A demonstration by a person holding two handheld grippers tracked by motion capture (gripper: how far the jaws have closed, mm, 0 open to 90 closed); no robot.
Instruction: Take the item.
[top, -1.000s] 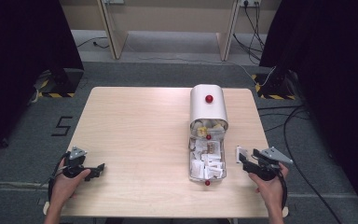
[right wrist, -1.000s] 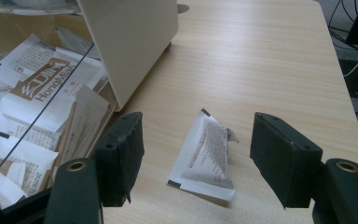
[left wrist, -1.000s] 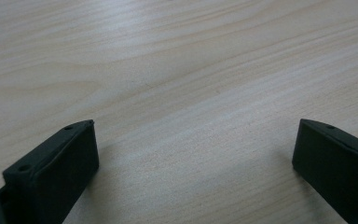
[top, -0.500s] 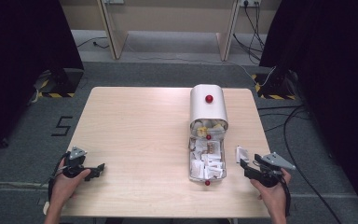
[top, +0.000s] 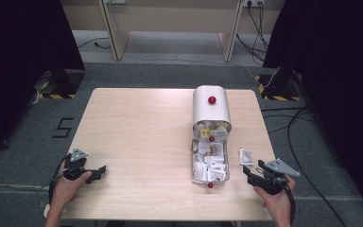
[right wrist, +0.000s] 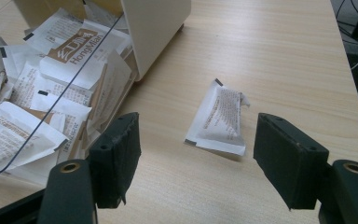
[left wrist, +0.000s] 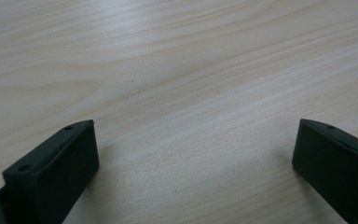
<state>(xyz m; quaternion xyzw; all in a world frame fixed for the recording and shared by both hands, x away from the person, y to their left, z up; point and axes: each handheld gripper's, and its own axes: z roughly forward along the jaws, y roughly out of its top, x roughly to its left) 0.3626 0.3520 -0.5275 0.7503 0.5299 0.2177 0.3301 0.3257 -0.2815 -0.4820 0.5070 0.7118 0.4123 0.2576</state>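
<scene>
Sachet (right wrist: 219, 119): flat on worktop (top: 137, 132), just right of box (top: 211, 156), unobstructed.
Right tool (right wrist: 196, 161): gaping, empty; jaws just widened.
Left tool (left wrist: 193, 154): gaping, empty, unmoved.

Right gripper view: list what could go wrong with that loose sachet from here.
1. The sachet lies flat on the table, so the open right gripper may slide it or pinch just a corner rather than lift it.
2. Its left finger stands close to the tray heaped with packets; a careless approach could knock some out.
3. The sachet sits near the table's right edge and might get pushed off.
</scene>
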